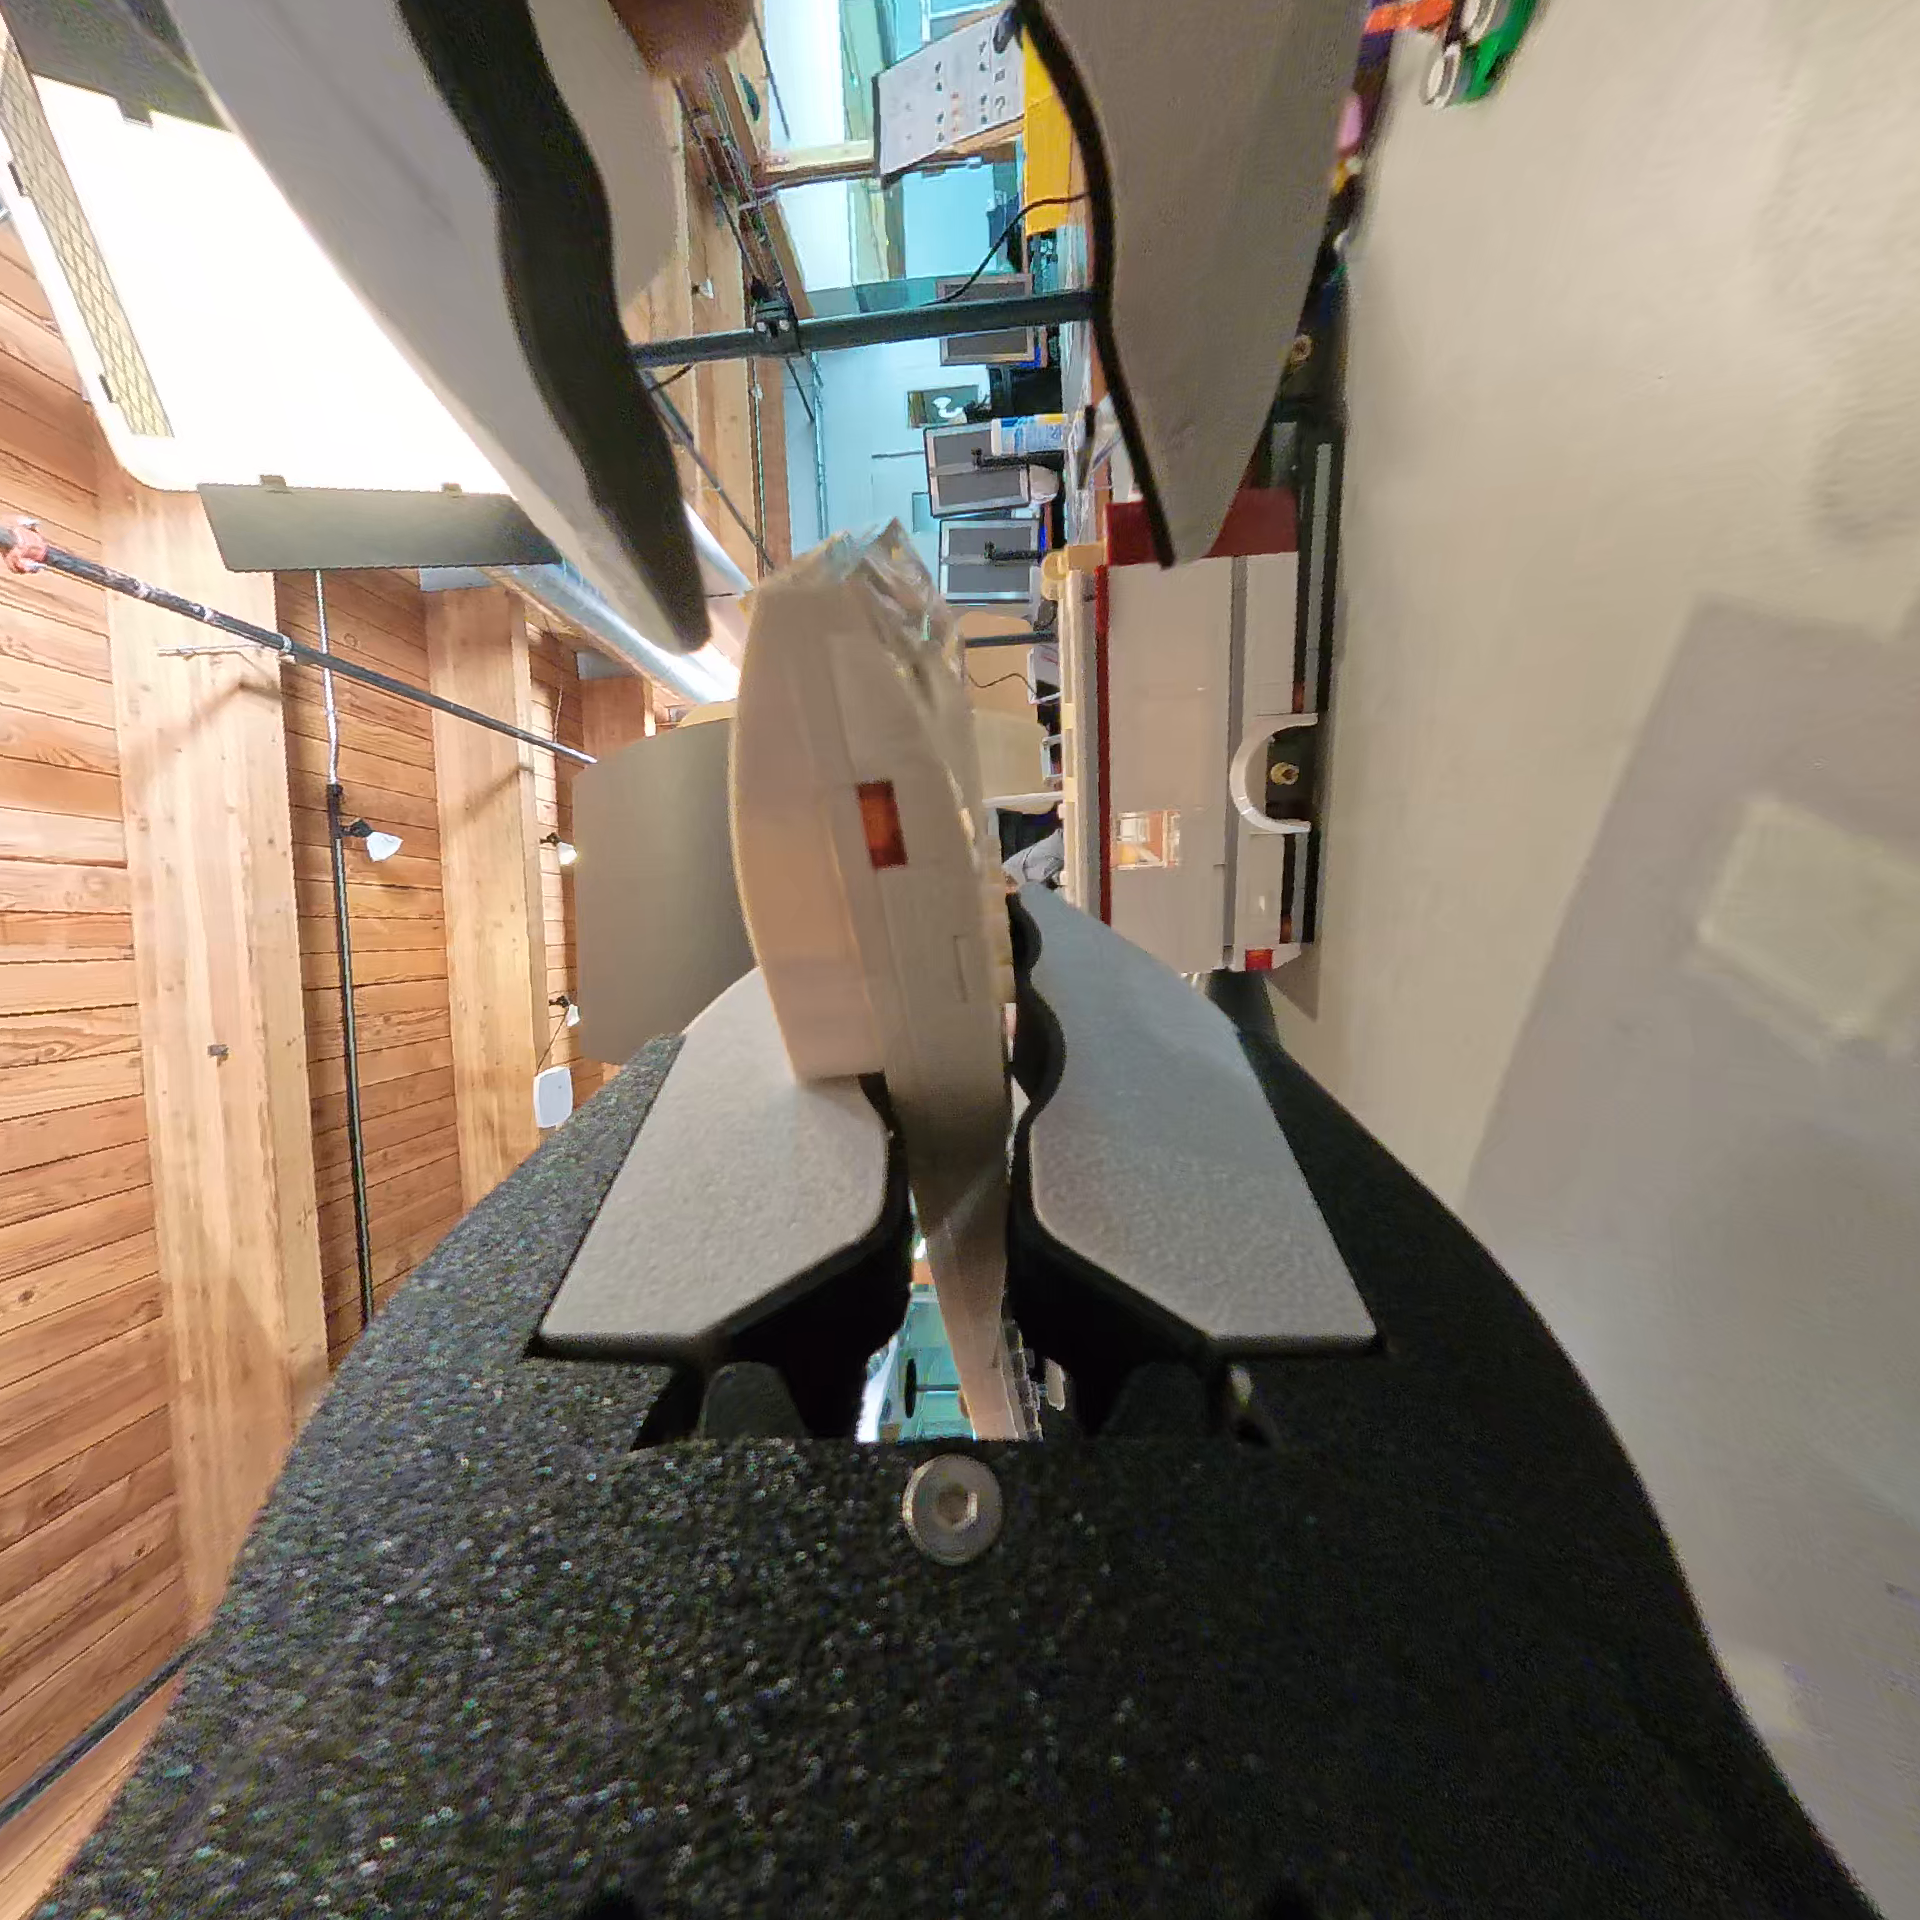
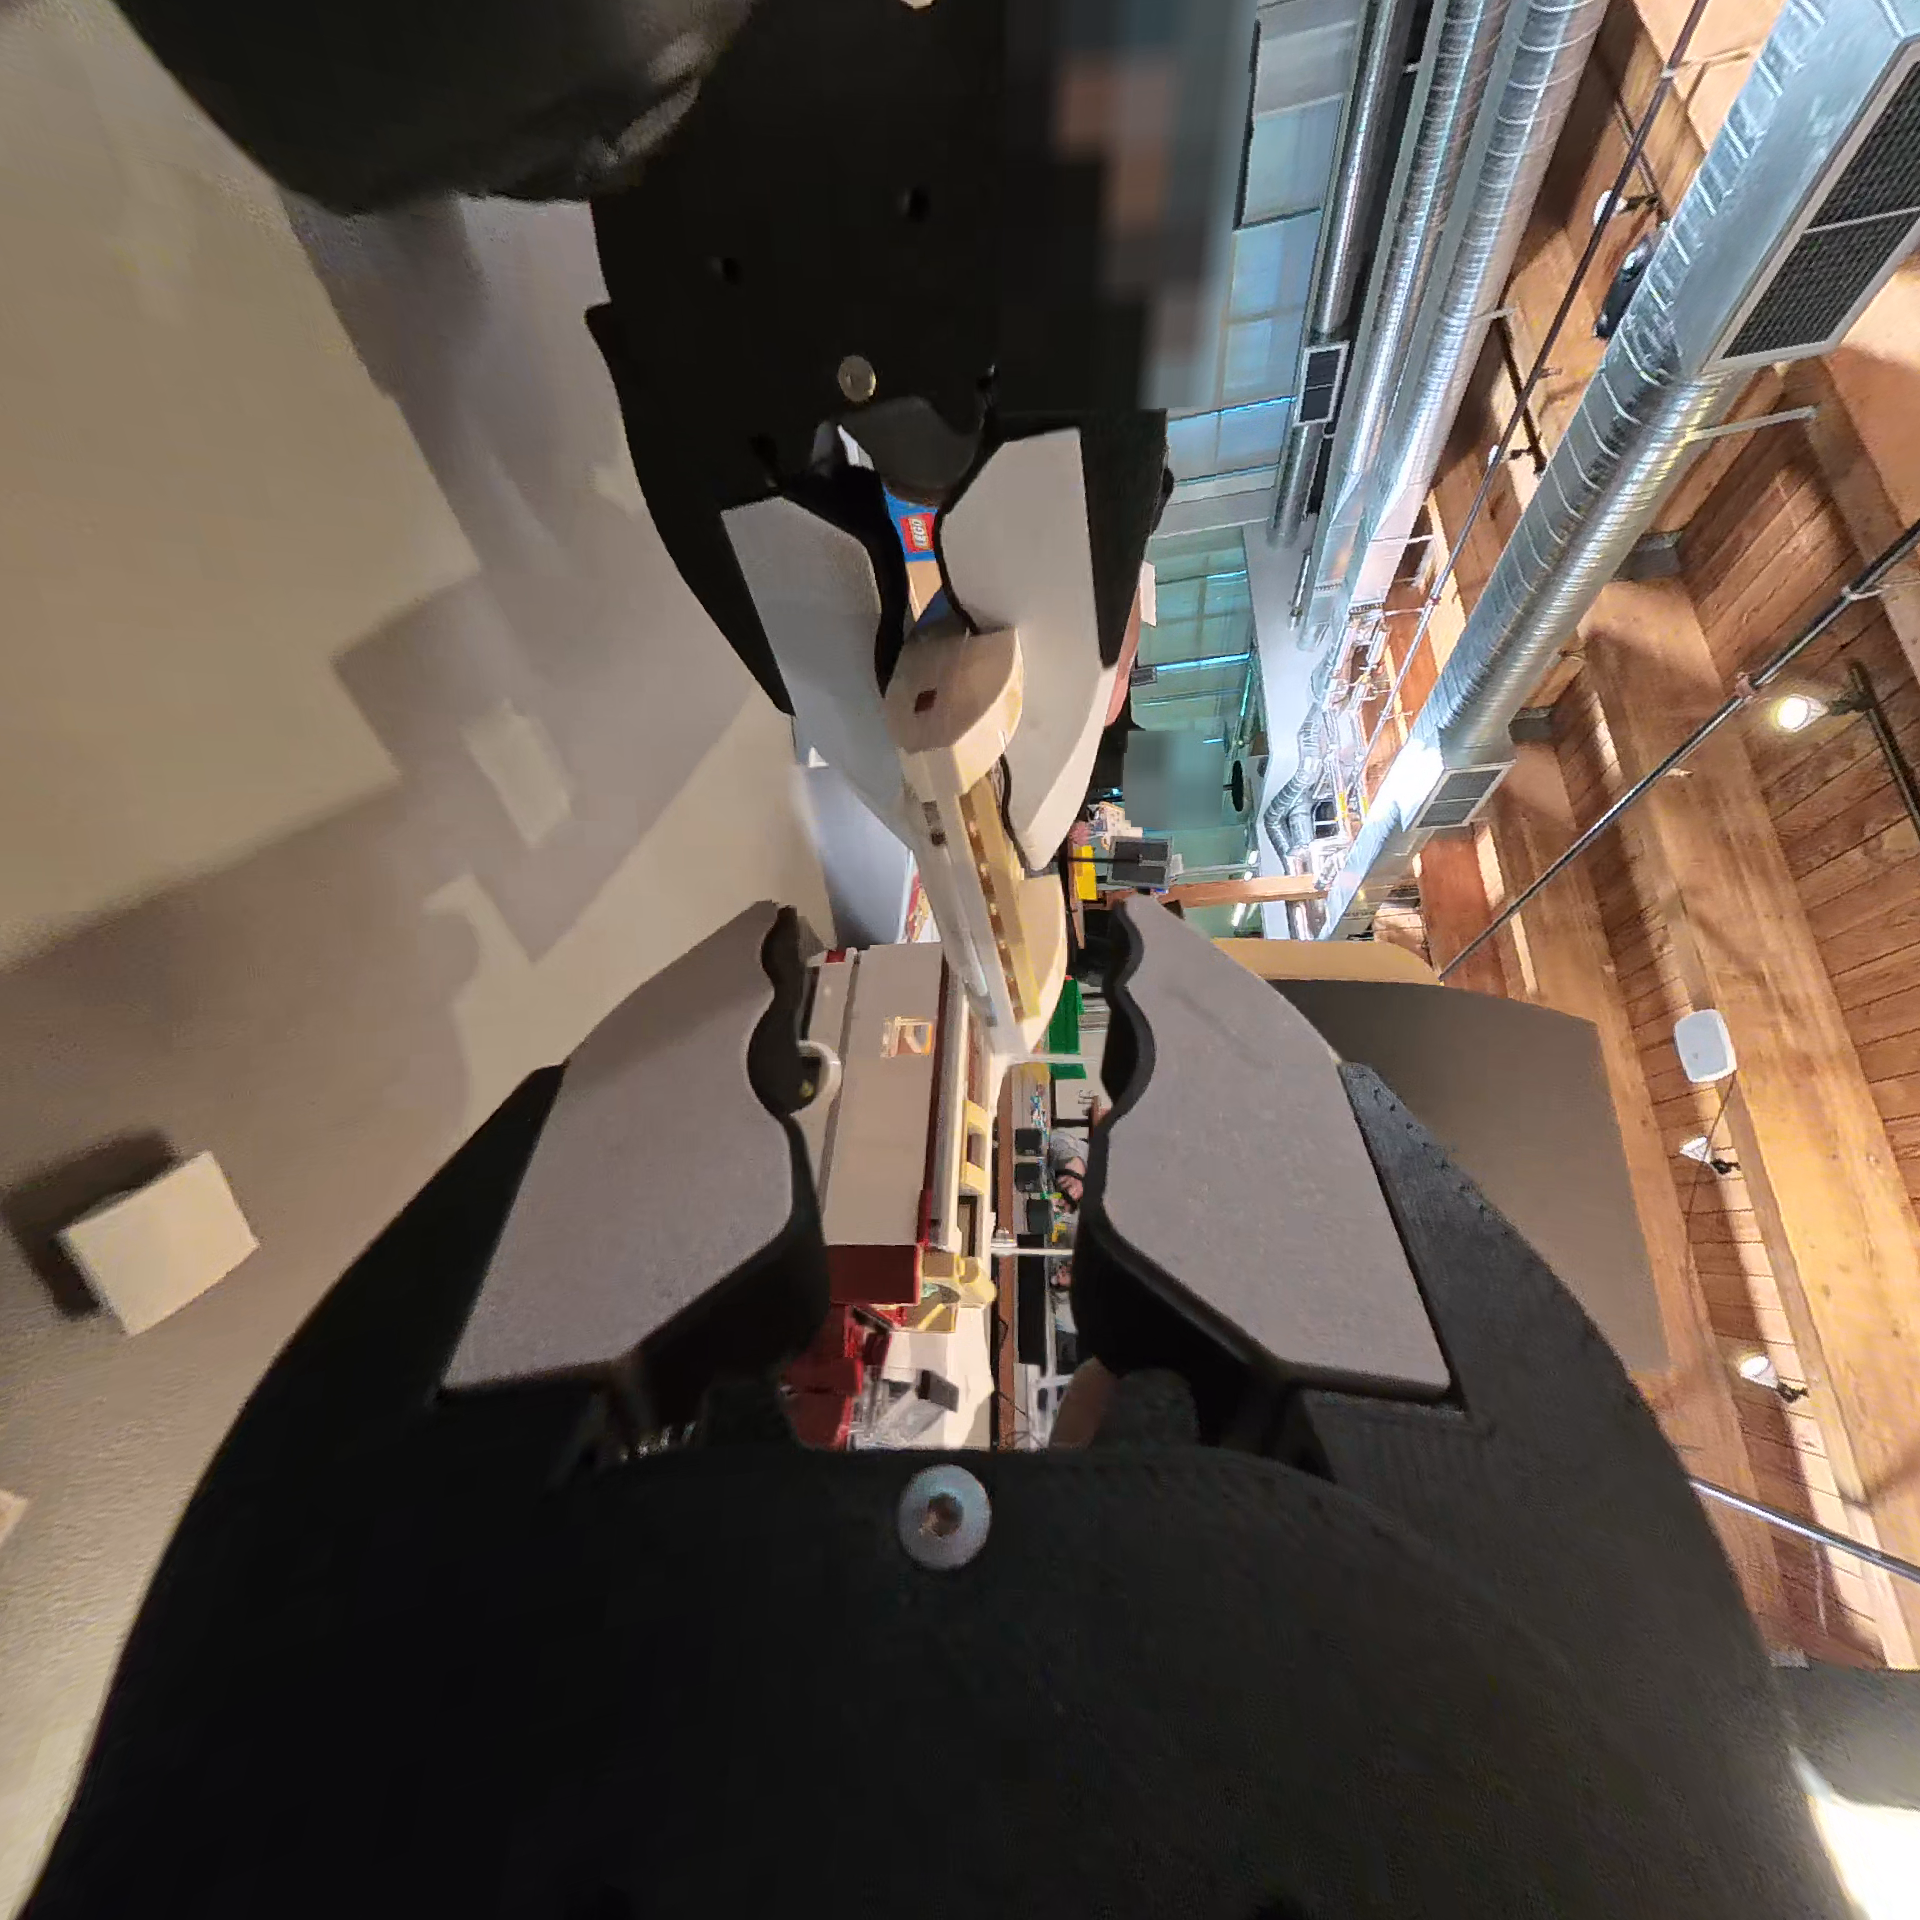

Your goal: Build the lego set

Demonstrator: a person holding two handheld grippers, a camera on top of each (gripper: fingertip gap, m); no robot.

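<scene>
The left gripper [image 1: 940, 997] has its jaws narrowed onto a cream toy-brick roof panel [image 1: 862, 831], a long curved piece with a small orange tile on its side; both pads press its near end, and the panel stands out ahead toward 12 o'clock. In the right wrist view the same panel [image 2: 971, 831] runs from that gripper's jaws down toward 6 o'clock, its far tip hanging between the right gripper's [image 2: 951, 997] fingers without touching either pad. The right jaws stand wide and grip nothing. Between them, toward 7 o'clock of the gap, lies a grey and dark-red toy-brick vehicle body [image 2: 894, 1122] resting on the pale surface [image 2: 260, 520]; the left pad sits just beside its white wheel arch. A small cream block [image 2: 156, 1236] lies on the surface at 9 o'clock, well apart.
</scene>
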